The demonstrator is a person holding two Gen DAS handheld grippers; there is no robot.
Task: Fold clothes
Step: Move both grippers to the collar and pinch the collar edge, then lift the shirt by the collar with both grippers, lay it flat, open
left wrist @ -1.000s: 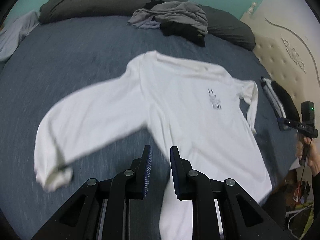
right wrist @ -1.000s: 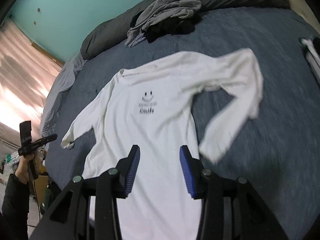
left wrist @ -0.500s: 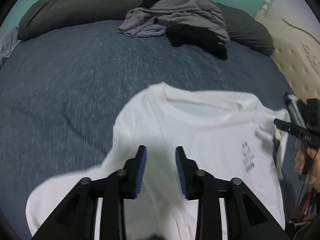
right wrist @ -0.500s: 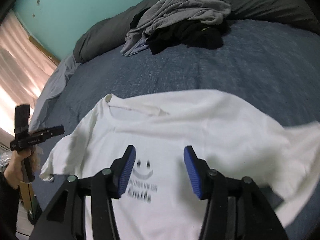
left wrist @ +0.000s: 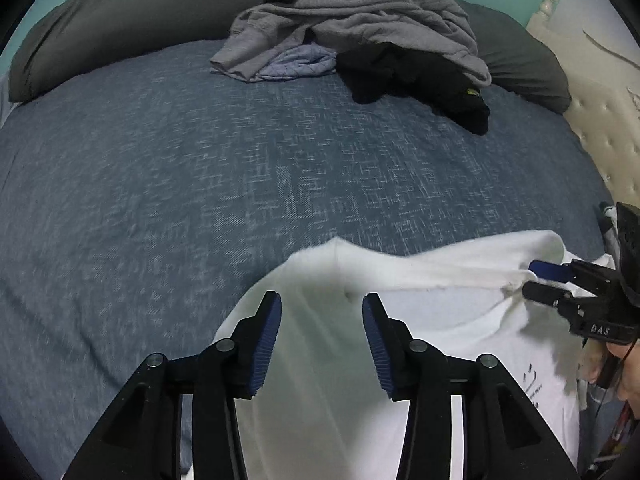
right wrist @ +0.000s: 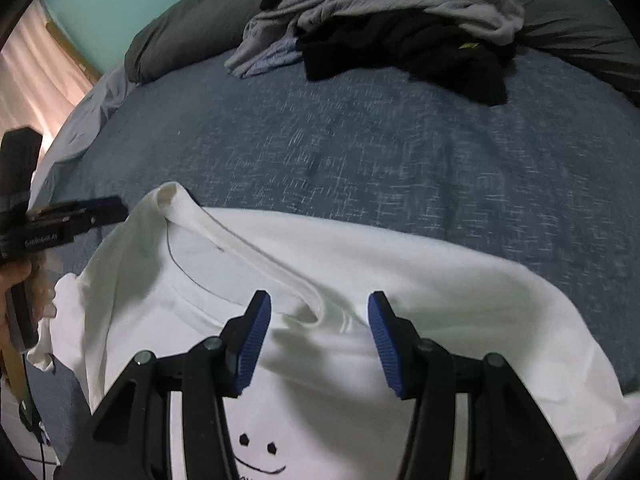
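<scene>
Left wrist view: the left gripper [left wrist: 322, 338] hangs over the near edge of the bed [left wrist: 168, 184], its blue-padded fingers [left wrist: 266, 344] spread wide with nothing between them. Under it lies the white shirt [left wrist: 420, 344], front up on the blue bedspread, one shoulder directly below the gap and the collar [left wrist: 448, 276] running off to the right. At the far right of this view the right gripper [left wrist: 538, 280] reaches in at the other end of the collar; one blue finger and one black finger show close together there, but whether they hold the cloth I cannot tell from this side.

At the back of the bed, a heap of clothes [left wrist: 360, 28] sits against the long dark pillow [left wrist: 100, 28]: grey on top, a pale blue piece under it, black to the right. Open bedspread separates the heap from the shirt. A cream padded headboard [left wrist: 600, 128] stands at the right edge.

Right wrist view: at the left edge a hand [right wrist: 12, 280] grips the left gripper [right wrist: 116, 210], whose tip sits just beside the shirt's left shoulder. The right gripper [right wrist: 318, 334] shows its fingers [right wrist: 382, 344] well apart, straddling a raised fold of the collar [right wrist: 240, 248] without squeezing it. A printed smiling face [right wrist: 258, 454] shows low on the shirt [right wrist: 440, 292]. A pink curtain [right wrist: 36, 68] hangs at far left.
</scene>
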